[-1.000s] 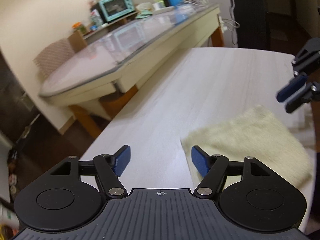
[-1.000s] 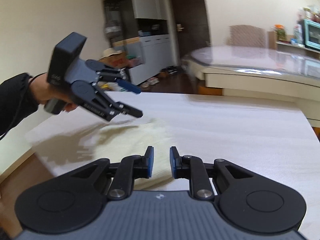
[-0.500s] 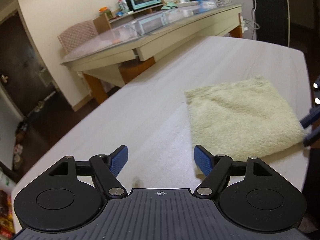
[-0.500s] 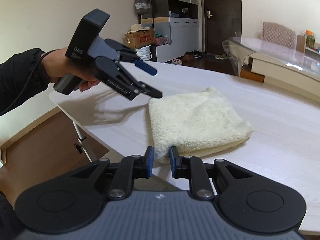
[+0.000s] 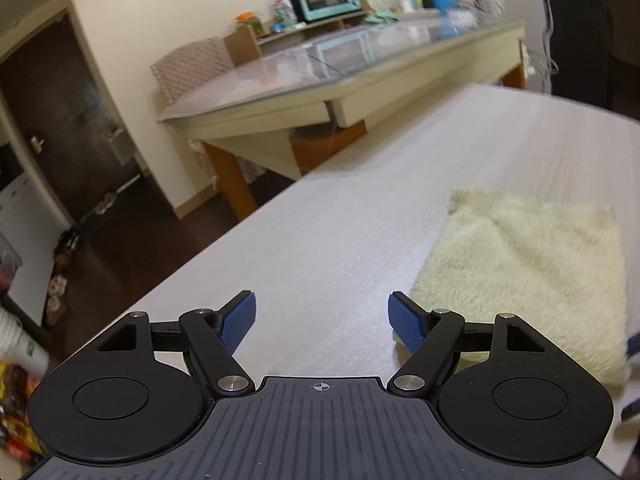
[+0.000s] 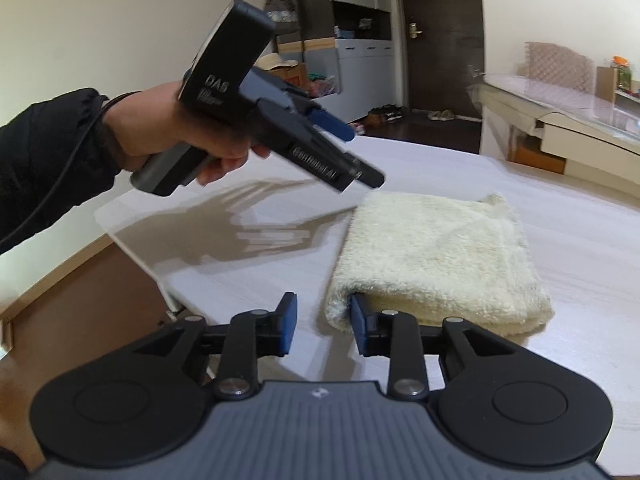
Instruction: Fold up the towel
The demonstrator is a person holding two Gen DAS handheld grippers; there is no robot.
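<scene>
Towel [image 5: 532, 268] first: through my left wrist camera it lies flat on the bench [image 5: 340, 232], ahead and to the right of my left hand-held gripper [image 5: 321, 318], already doubled into a thick cream pad. The near left corner of it sits just beside my right-side finger, partly behind it. My left hand-held gripper is released, its blue pads spread wide with only bare bench between them. I judge I hold it off to the side like this because the cloth needs no more holding from that edge. A sliver of blue at the far right edge is probably my other tool, too cropped to be sure.

Through my right wrist camera the towel [image 6: 436, 256] lies just ahead and to the right of my right hand-held gripper [image 6: 322, 322]. The rounded fold faces me, with the layered edges at the far right corner. This hand-held gripper is released too, parted moderately; its right pad touches or nearly touches the fold's near corner, and I cannot tell which. My left hand-held gripper [image 6: 356, 156] hovers above the bench to the upper left, clear of the cloth, casting its shadow beside the towel. I judge the fold is essentially finished.
</scene>
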